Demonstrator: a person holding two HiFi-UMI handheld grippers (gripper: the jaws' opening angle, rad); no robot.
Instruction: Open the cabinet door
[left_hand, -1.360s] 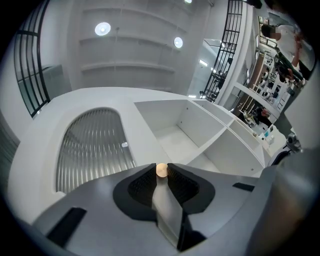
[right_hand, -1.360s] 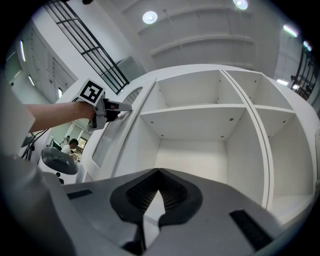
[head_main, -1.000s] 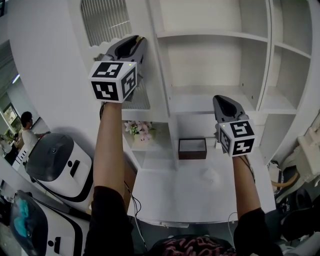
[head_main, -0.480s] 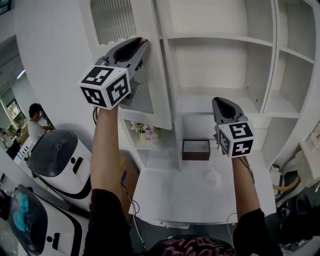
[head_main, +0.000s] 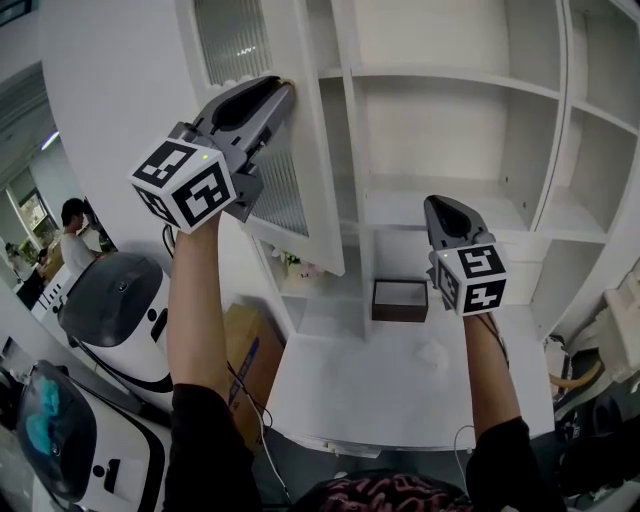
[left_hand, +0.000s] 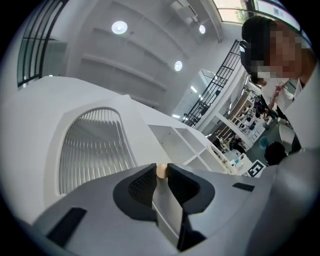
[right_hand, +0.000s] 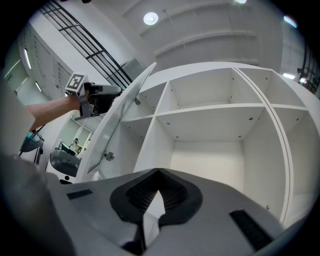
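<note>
The white cabinet door, with an arched ribbed-glass pane, stands swung partly out from the shelf unit. My left gripper is at the door's free edge, shut on its small tan knob, which shows between the pads. In the right gripper view the door stands ajar, with the left gripper at its outer edge. My right gripper hovers before the open shelves, shut, with nothing in it.
A dark brown box sits at the back of the white desk, and pink flowers stand in the lower shelf behind the door. White rounded machines and a cardboard box stand at the left. A person is far left.
The door has swung further open toward the left, drawn along by my left gripper on the knob. The right gripper has hardly shifted.
</note>
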